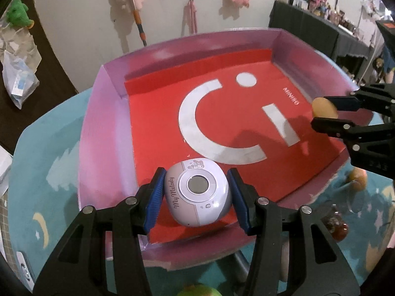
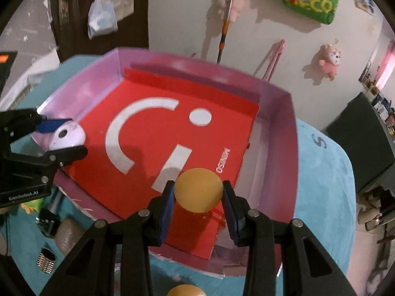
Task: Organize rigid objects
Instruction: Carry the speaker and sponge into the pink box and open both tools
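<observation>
My left gripper point(image 1: 197, 194) is shut on a white and lilac "My Melody" gadget point(image 1: 200, 192) with a round screen, held over the near edge of the pink box with a red floor point(image 1: 158, 113). It also shows at the left of the right wrist view point(image 2: 66, 135). My right gripper point(image 2: 198, 197) is shut on an orange ball point(image 2: 198, 190), held over the box's near right corner point(image 2: 271, 123). The ball and right gripper show at the right of the left wrist view point(image 1: 323, 107).
The box sits on a teal star-patterned cloth point(image 1: 49, 172). Small bottles and an orange fruit-like object point(image 1: 358, 177) lie right of the box. Another orange ball point(image 2: 185, 292), a brush and small items point(image 2: 47, 261) lie near the front. Plush toys hang on the wall.
</observation>
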A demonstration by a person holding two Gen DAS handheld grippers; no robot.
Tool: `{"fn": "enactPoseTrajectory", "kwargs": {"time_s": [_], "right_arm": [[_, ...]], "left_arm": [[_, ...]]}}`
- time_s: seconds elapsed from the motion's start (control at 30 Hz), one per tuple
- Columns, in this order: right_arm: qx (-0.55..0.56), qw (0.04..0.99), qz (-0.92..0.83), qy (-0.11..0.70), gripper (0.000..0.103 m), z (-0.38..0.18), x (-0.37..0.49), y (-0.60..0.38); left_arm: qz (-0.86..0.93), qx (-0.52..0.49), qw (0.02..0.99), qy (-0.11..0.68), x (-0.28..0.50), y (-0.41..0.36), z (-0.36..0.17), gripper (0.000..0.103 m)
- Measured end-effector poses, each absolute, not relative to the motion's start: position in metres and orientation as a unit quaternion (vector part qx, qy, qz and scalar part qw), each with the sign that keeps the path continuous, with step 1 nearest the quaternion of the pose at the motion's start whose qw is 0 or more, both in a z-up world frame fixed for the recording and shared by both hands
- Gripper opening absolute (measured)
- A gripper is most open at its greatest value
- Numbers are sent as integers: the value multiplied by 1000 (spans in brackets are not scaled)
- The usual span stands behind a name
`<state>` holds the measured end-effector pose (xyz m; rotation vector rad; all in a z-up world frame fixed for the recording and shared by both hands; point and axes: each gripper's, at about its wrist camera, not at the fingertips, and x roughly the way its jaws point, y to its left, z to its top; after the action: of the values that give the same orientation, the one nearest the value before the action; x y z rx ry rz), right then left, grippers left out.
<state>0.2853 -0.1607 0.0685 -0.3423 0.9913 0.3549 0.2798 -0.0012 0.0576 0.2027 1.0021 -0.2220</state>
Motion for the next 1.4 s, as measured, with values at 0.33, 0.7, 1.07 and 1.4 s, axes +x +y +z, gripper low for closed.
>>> {"fn": "enactPoseTrajectory", "kwargs": {"time_s": [0.33,0.7,1.07,1.4], "right_arm": [[-191,828,164,502,40,50,290,-159],[-187,824,168,507,40,50,293,-160],[-183,822,176,510,44,49,297,-160],[-172,826,184,504,58,57,291,-155]], "left_arm": [[-109,85,851,507,293,0,43,49],[-117,92,850,506,294,1,43,49],[-125,92,850,503,293,3,43,53],[-135,71,854,497,290,2,50,63]]}}
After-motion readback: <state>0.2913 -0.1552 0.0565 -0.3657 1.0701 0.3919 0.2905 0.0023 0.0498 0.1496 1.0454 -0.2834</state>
